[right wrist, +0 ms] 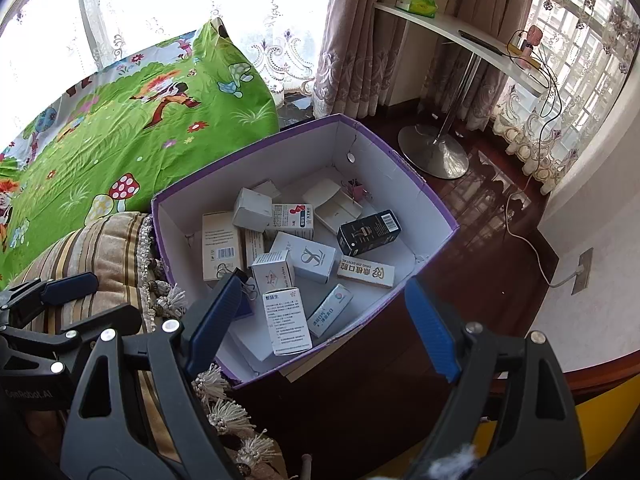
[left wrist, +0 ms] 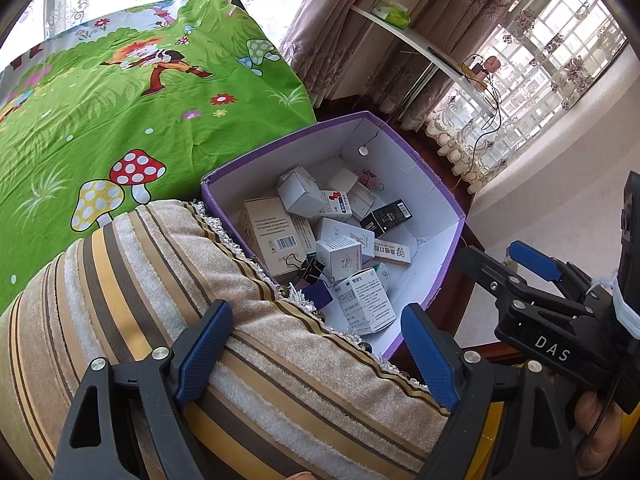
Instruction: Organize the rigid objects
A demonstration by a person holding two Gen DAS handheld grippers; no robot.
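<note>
A purple cardboard box with white inside [right wrist: 400, 184] sits on dark wood flooring [right wrist: 460, 232], a striped beige cushion [left wrist: 160, 300] at its 9 o'clock beside a green cartoon bedsheet [left wrist: 120, 120]. About a dozen small cartons [right wrist: 304, 256] and two binder clips lie inside. The left gripper [left wrist: 316, 356] and right gripper [right wrist: 324, 324] both gape wide, empty.

The cushion [left wrist: 168, 320] hid the near left corner of the box [left wrist: 404, 136] in the left wrist view, and covered part of a binder clip [left wrist: 312, 268] there. In the right wrist view the right gripper [right wrist: 324, 324] – its left finger [right wrist: 212, 320] – masked a clip and a dark item behind it. Print on the small cartons [right wrist: 286, 320] was too small to read. A pink clip [right wrist: 358, 192] lay half behind a white carton. Both grippers' handles ran off the lower edges – the hand [left wrist: 600, 432] showed only in part.
</note>
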